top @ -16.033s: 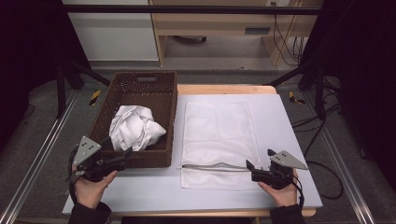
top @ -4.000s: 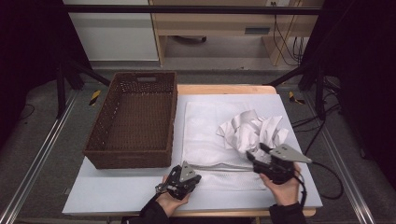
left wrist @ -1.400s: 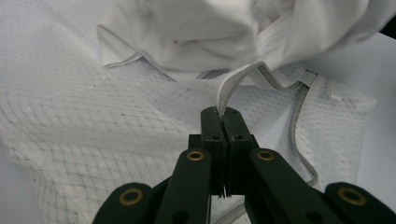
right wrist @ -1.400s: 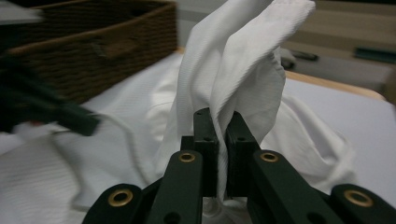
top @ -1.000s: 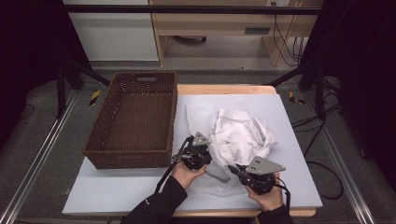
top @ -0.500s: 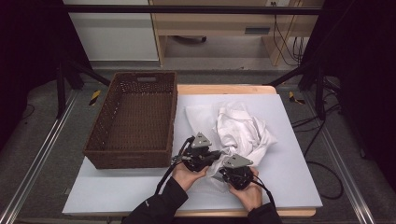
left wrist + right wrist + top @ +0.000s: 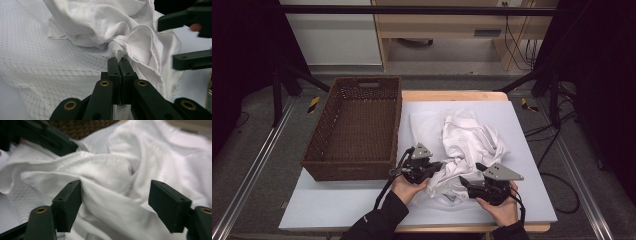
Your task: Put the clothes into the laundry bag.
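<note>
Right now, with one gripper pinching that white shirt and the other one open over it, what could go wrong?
1. The left gripper pinches only a thin fold of the white shirt; a tug could slip it free.
2. The right gripper, whose jaws have just been opening, straddles bunched cloth and may close on several layers at once.
3. The mesh bag lies under the shirt, so pulling might drag it along.
</note>
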`<state>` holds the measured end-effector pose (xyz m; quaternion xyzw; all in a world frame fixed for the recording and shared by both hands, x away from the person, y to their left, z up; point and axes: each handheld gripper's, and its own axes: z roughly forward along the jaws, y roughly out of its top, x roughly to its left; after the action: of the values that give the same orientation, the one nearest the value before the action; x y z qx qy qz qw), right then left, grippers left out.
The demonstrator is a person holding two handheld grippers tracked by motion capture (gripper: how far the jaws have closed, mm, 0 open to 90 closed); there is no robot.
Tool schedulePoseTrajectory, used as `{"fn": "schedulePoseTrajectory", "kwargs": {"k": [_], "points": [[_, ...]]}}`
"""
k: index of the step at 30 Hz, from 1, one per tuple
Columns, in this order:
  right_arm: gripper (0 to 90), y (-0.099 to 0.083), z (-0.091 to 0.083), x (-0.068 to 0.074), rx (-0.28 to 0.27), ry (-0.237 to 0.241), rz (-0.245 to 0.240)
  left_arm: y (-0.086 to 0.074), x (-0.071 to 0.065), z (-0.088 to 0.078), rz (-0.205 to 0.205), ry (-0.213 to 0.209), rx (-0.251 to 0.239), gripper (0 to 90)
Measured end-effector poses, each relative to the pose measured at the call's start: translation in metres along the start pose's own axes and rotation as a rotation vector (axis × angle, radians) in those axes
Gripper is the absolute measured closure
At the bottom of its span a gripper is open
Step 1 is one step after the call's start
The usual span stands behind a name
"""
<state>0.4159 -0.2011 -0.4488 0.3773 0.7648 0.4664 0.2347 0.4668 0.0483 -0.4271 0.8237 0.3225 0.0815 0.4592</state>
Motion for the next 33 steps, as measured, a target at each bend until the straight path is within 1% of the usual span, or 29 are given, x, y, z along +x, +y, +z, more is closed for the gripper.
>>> {"fn": "schedulePoseTrajectory", "kwargs": {"k": [1, 2, 3, 4, 5, 6, 7, 8, 9, 10, 11, 13, 14, 15, 16, 17, 18, 19, 20, 23, 24, 25, 26, 28, 29, 30, 32, 33], "points": [[30.7, -0.001, 0.006, -0.001, 0.014, 0.013, 0.003, 0.0, 0.0, 0.0, 0.001, -0.001, 0.0, 88.9], [35.5, -0.003, 0.014, -0.001, 0.032, 0.033, -0.001, 0.001, -0.001, 0.0, 0.006, 0.0, 0.001, 88.9], [48.2, -0.005, 0.022, 0.002, 0.041, 0.059, -0.01, 0.001, -0.001, 0.0, 0.009, 0.006, 0.004, 88.9], [57.1, -0.006, 0.026, 0.005, 0.047, 0.068, -0.028, 0.001, -0.001, 0.0, 0.007, 0.011, 0.007, 88.9], [57.1, -0.006, 0.026, 0.005, 0.047, 0.068, -0.028, 0.001, -0.001, 0.0, 0.007, 0.011, 0.007, 88.9], [69.5, -0.005, 0.027, 0.009, 0.06, 0.072, -0.056, 0.002, 0.0, 0.0, -0.001, 0.016, 0.005, 88.9], [77.6, -0.004, 0.024, 0.013, 0.051, 0.079, -0.086, 0.002, 0.002, -0.001, -0.003, 0.021, 0.005, 88.9], [80.4, -0.003, 0.02, 0.016, 0.036, 0.092, -0.095, 0.002, 0.002, -0.001, -0.013, 0.019, 0.003, 88.9], [82.1, -0.001, 0.016, 0.019, 0.021, 0.103, -0.101, 0.003, 0.003, -0.001, -0.009, 0.019, 0.007, 88.9], [83.2, 0.001, 0.012, 0.023, 0.007, 0.146, -0.111, 0.004, 0.003, -0.001, -0.012, 0.021, 0.008, 89.0], [83.4, 0.001, 0.013, 0.024, 0.017, 0.164, -0.112, 0.005, 0.001, -0.002, -0.012, 0.023, 0.002, 88.9], [83.6, 0.001, 0.022, 0.028, 0.065, 0.182, -0.123, 0.008, -0.002, -0.003, 0.001, 0.017, 0.003, 89.0], [83.7, 0.001, 0.029, 0.03, 0.089, 0.181, -0.13, 0.01, -0.004, -0.003, 0.004, 0.016, 0.0, 89.0], [83.8, 0.001, 0.034, 0.031, 0.107, 0.173, -0.126, 0.011, -0.006, -0.003, 0.014, 0.015, 0.0, 88.9], [83.8, 0.001, 0.041, 0.031, 0.133, 0.161, -0.115, 0.013, -0.009, -0.004, 0.027, 0.012, -0.006, 88.9], [83.8, 0.001, 0.05, 0.03, 0.158, 0.134, -0.096, 0.013, -0.013, -0.005, 0.031, 0.0, -0.01, 89.0], [83.8, 0.001, 0.05, 0.03, 0.158, 0.134, -0.096, 0.013, -0.013, -0.005, 0.031, 0.0, -0.01, 89.0], [83.9, 0.002, 0.059, 0.027, 0.18, 0.09, -0.07, 0.013, -0.015, -0.006, 0.036, -0.004, -0.012, 89.0], [83.8, 0.003, 0.062, 0.026, 0.181, 0.053, -0.053, 0.012, -0.016, -0.007, 0.041, -0.009, -0.014, 89.0], [83.7, 0.004, 0.068, 0.02, 0.156, -0.083, 0.007, 0.009, -0.017, -0.009, 0.045, -0.008, -0.016, 89.0], [83.7, 0.004, 0.072, 0.018, 0.154, -0.112, 0.014, 0.007, -0.016, -0.008, 0.046, -0.005, -0.011, 89.0], [83.5, 0.004, 0.075, 0.017, 0.168, -0.119, 0.016, 0.005, -0.016, -0.007, 0.046, -0.001, -0.006, 88.9], [82.7, 0.003, 0.079, 0.018, 0.178, -0.12, 0.023, 0.003, -0.014, -0.006, 0.043, -0.001, -0.003, 89.0], [79.9, 0.002, 0.08, 0.019, 0.18, -0.118, -0.002, -0.001, -0.012, -0.003, 0.032, -0.003, -0.001, 89.0], [77.0, 0.002, 0.079, 0.017, 0.176, -0.094, -0.005, -0.004, -0.011, -0.003, 0.03, 0.0, 0.0, 88.9], [73.6, 0.003, 0.075, 0.017, 0.169, -0.068, 0.007, -0.005, -0.01, -0.002, 0.031, 0.005, 0.003, 88.9], [66.3, 0.005, 0.063, 0.014, 0.131, -0.007, 0.023, -0.008, -0.008, -0.001, 0.03, 0.018, 0.005, 88.8], [64.6, 0.007, 0.054, 0.014, 0.103, 0.014, 0.03, -0.009, -0.006, 0.0, 0.027, 0.02, 0.007, 88.8]]}}
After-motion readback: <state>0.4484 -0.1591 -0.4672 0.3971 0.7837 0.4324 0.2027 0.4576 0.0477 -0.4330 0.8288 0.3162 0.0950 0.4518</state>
